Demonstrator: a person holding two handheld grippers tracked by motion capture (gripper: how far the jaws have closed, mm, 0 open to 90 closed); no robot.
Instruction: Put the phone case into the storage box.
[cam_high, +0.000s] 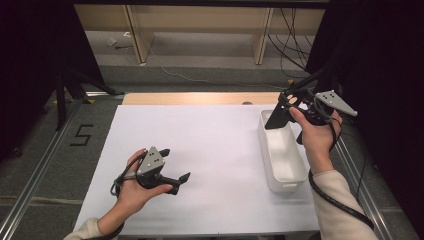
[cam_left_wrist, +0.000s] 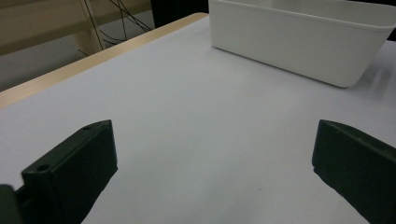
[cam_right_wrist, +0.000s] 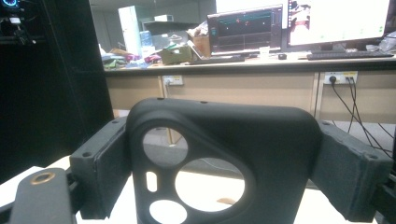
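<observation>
A person sits at a table with a handheld two-jaw gripper in each hand. The right gripper (cam_high: 283, 111) is raised over the far end of a white plastic bin (cam_high: 285, 172) at the right side of the table. Its jaws stand wide, and between them is a black phone case (cam_high: 278, 118), a flat dark shell with rounded corners. In the right gripper view the phone case (cam_right_wrist: 261, 154) stands upright, its camera cut-outs showing as two large round holes, a smaller round one and a short slot. Each jaw pad presses against one side edge of the case, so the gripper is clamped on it. In the high view the lower end of the case hangs at the bin's far rim; whether it touches the rim cannot be told.

The left gripper (cam_high: 176, 167) rests low at the near left of the table, lying roughly level and aimed toward the bin. Its jaws are spread wide apart with nothing between them. In the left gripper view bare table shows between the two black jaws, and the white bin (cam_left_wrist: 299, 42) sits well ahead.

The table (cam_high: 200, 145) has a plain white top with a light wooden strip along its far edge. The bin is long, narrow and shows nothing inside. The floor around is grey, with a black number five marked at the left. Beyond the table are wooden shelf legs and trailing cables. The right gripper view faces a desk with computer monitors (cam_right_wrist: 299, 23), clutter and wall sockets.
</observation>
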